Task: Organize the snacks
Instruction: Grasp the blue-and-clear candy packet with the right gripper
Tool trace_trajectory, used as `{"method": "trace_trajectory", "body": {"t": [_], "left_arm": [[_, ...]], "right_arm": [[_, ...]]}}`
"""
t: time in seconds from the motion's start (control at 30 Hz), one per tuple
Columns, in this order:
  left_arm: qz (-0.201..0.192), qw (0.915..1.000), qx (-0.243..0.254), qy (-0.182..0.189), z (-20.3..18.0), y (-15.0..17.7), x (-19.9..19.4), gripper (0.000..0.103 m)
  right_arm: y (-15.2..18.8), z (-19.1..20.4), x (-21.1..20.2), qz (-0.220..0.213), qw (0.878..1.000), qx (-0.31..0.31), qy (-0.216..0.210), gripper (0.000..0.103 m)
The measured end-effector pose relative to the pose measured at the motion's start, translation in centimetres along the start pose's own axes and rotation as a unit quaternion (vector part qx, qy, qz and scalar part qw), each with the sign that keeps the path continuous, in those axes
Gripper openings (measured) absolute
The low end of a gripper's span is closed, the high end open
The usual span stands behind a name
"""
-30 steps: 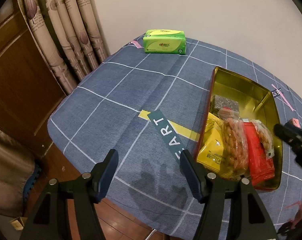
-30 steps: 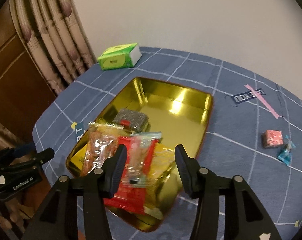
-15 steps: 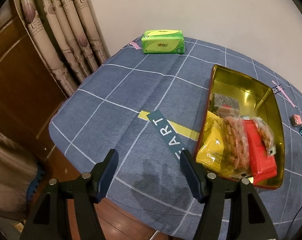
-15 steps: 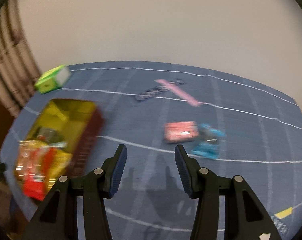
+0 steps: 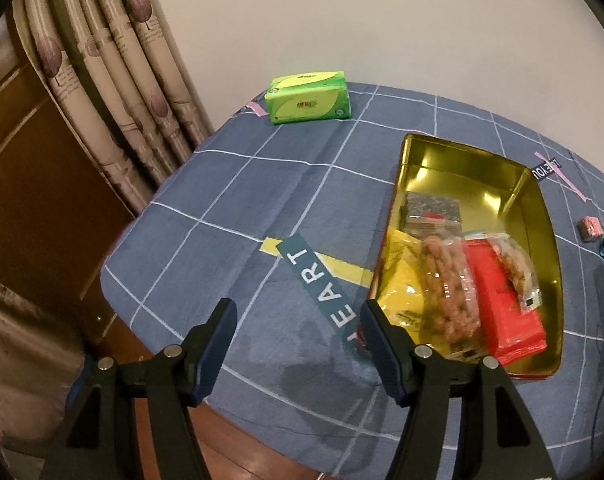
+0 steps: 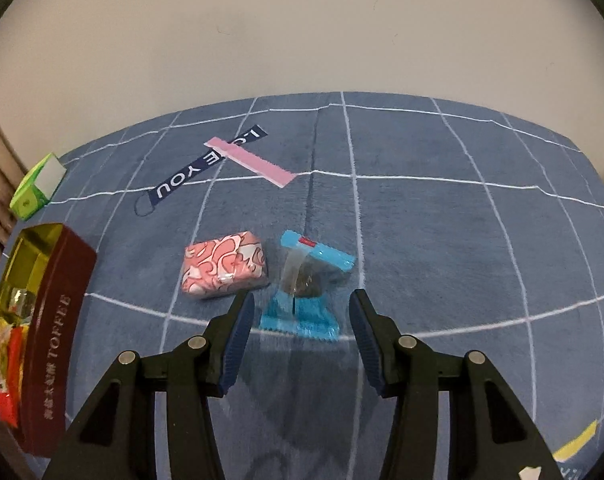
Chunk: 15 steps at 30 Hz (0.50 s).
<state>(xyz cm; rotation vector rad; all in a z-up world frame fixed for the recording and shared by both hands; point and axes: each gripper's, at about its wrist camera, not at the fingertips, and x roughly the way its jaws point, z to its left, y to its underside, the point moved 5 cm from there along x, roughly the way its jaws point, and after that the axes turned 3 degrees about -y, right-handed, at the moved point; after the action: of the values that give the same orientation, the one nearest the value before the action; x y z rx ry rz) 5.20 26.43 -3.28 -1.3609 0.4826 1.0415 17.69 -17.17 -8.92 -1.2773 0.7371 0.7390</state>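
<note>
right gripper (image 6: pixel 300 320) is the one on the job: its jaws are open and empty, straddling the near end of the blue-wrapped candy (image 6: pixel 307 288), no pad contact visible. the candy lies flat on the blue tablecloth (image 6: pixel 442 240), long axis running near-to-far, roughly along the fingers, so closing would pinch it across its short width. most of the wrapper sits just beyond the tips, so i'd say the next move is further down and forward. the pink patterned packet (image 6: pixel 225 265) lies just left of it, close to the left finger, so there's a snag risk. the tin (image 6: pixel 48 320) with the other snacks is far left. left gripper (image 5: pixel 298 322) is open, empty, over the tablecloth's near edge beside the tin, well apart from the candy.
</note>
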Motion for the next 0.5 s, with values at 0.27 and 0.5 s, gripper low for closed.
{"method": "trace_trajectory", "body": {"t": [0.27,0.5], "left_arm": [[0.005,0.9998,0.018,0.011,-3.3,-0.7,-1.1,0.066],[-0.001,0.9982,0.048,0.036,-8.8,-2.1,-2.7,0.066]], "right_arm": [[-0.5,-0.1,1.6,-0.011,1.000,-0.019,0.012,0.033],[-0.5,-0.7,1.4,-0.027,0.997,-0.062,0.024,0.026]]}}
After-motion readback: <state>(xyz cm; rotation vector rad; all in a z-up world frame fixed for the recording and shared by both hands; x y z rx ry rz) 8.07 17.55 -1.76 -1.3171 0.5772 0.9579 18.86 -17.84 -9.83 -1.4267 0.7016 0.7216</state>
